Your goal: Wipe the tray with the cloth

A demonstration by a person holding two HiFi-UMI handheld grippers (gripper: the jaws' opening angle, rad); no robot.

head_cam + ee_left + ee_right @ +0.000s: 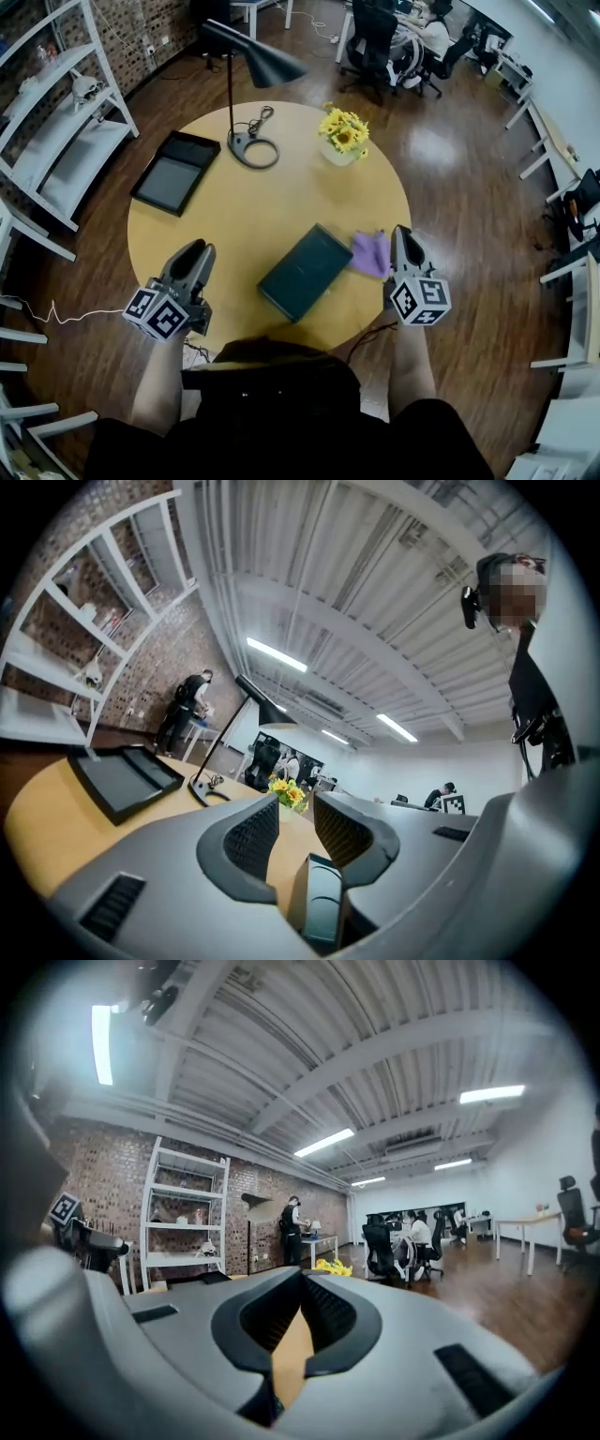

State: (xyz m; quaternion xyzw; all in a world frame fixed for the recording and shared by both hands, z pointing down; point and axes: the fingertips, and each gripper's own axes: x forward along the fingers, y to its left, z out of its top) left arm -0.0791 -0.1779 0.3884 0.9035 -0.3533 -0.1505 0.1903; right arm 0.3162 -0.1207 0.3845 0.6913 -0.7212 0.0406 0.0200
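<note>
A black tray (175,172) with a raised rim lies at the far left of the round yellow table (234,234); the left gripper view shows this tray (122,780) too. A purple cloth (371,254) lies crumpled near the table's right edge, touching a dark green flat rectangular object (306,271). My right gripper (401,232) is raised just right of the cloth, shut, with nothing between its jaws (302,1277). My left gripper (195,251) is held up over the near left edge. Its jaws (295,803) stand a narrow gap apart and hold nothing. The cloth shows in neither gripper view.
A black desk lamp (248,94) and a pot of yellow flowers (343,134) stand at the table's far side. White shelves (56,141) line the left wall. People sit at desks in the far room.
</note>
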